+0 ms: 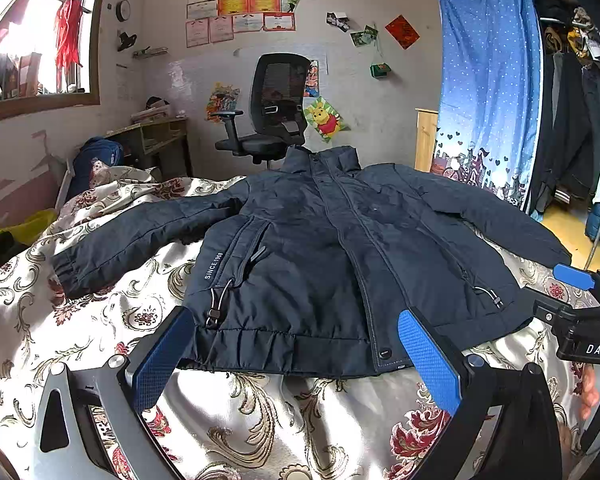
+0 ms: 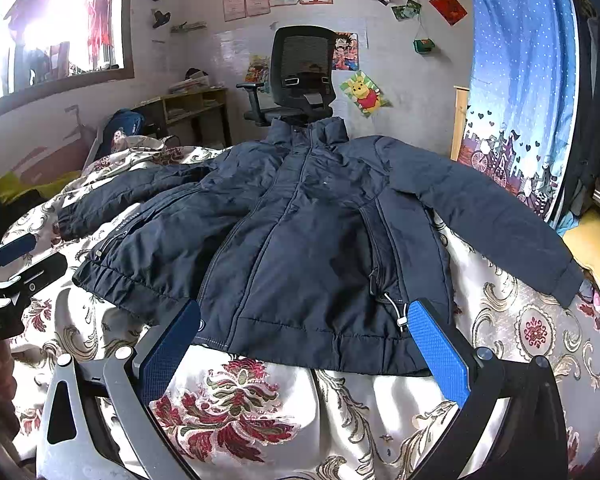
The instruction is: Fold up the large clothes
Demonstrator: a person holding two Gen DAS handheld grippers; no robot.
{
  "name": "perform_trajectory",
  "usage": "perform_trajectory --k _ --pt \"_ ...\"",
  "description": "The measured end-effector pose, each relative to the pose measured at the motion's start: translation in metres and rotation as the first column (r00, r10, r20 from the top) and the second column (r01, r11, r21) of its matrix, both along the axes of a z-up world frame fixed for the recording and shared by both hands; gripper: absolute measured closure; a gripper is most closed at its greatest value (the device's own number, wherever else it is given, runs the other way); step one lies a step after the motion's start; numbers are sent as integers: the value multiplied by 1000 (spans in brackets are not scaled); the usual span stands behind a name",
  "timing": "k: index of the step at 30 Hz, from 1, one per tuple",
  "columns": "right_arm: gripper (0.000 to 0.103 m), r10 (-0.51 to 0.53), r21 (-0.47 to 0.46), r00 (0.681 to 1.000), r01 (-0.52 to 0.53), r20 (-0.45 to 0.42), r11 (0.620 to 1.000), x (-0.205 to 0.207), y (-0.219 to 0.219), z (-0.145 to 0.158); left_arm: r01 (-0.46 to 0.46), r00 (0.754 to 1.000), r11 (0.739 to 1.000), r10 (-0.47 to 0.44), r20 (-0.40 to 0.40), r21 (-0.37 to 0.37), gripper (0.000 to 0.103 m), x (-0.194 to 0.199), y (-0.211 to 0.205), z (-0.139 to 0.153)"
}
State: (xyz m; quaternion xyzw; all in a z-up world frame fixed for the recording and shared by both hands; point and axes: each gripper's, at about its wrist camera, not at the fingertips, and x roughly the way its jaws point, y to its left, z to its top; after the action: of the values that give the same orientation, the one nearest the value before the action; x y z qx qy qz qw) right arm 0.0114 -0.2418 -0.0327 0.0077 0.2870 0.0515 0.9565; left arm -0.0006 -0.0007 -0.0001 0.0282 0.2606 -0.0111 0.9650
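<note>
A dark navy padded jacket point(image 1: 312, 248) lies flat, front up and zipped, on a floral bedspread point(image 1: 100, 320), sleeves spread to both sides and collar at the far end. It also shows in the right wrist view point(image 2: 300, 232). My left gripper point(image 1: 296, 344) is open and empty, hovering just before the jacket's hem. My right gripper point(image 2: 304, 340) is open and empty, near the hem's right part. The right gripper also shows at the right edge of the left wrist view point(image 1: 580, 300); the left gripper shows at the left edge of the right wrist view point(image 2: 8, 280).
A black office chair point(image 1: 276, 108) stands beyond the bed by the wall. A wooden desk point(image 1: 156, 136) is at the back left. A blue curtain point(image 1: 488, 80) and a clothes rack point(image 1: 572, 120) stand to the right. A blue bag point(image 1: 96, 160) lies at the bed's far left.
</note>
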Motion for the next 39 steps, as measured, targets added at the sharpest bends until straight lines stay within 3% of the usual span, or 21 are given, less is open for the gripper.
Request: perform_trajectory --k 39 --pt "1 -1 12 1000 1 -13 1000 2 -1 -2 -1 1000 1000 1 0 0 0 0 0 0"
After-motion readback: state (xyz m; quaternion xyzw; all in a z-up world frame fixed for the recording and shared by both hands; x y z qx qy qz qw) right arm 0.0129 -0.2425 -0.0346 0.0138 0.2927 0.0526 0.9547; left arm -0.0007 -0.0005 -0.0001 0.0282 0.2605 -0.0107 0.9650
